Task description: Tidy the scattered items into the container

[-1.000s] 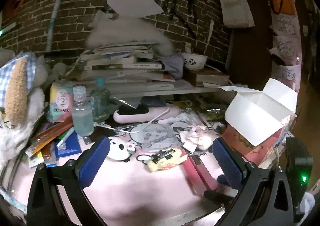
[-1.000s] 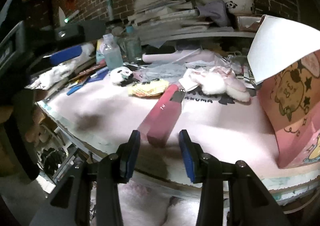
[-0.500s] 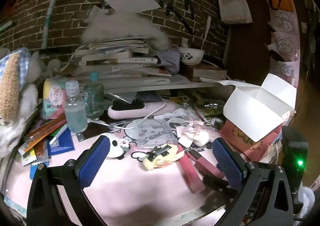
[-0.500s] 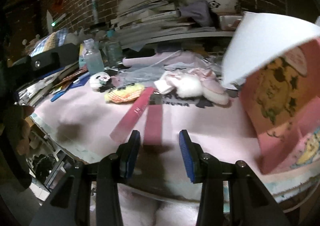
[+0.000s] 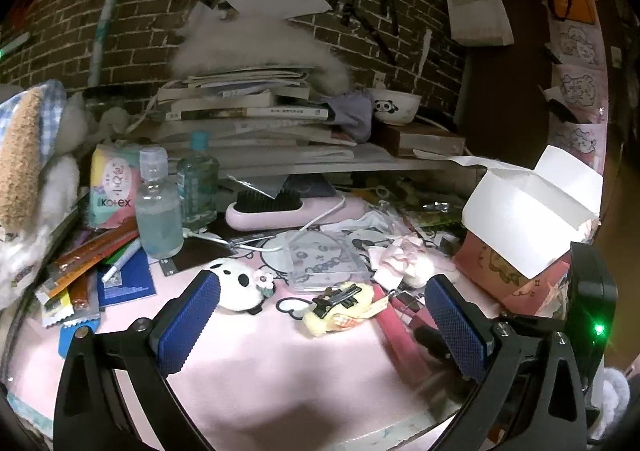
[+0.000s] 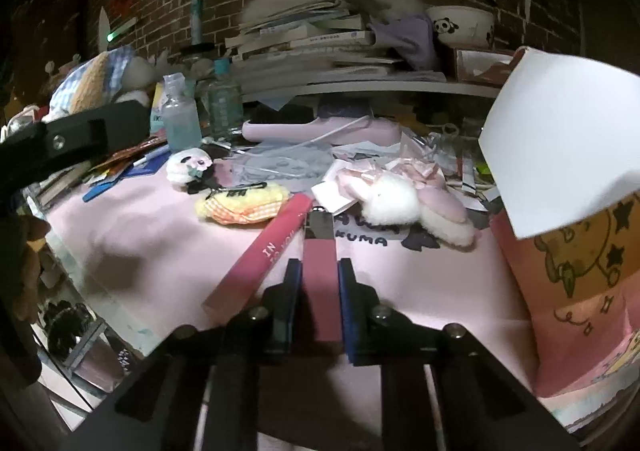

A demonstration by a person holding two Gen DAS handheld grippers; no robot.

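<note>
On the pink mat, the right gripper (image 6: pixel 319 291) clamps a slim pink box (image 6: pixel 319 275); left gripper (image 5: pixel 320 315) gapes.

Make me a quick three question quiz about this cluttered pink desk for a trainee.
1. True or false: the right gripper is shut on the slim pink rectangular box.
2. The left gripper is: A open, B shut on the yellow plush pouch.
3. Fill in: the pink cartoon-printed paper box with white flaps sits to the held box's ____.

Key: 1 true; 2 A; 3 right.
</note>
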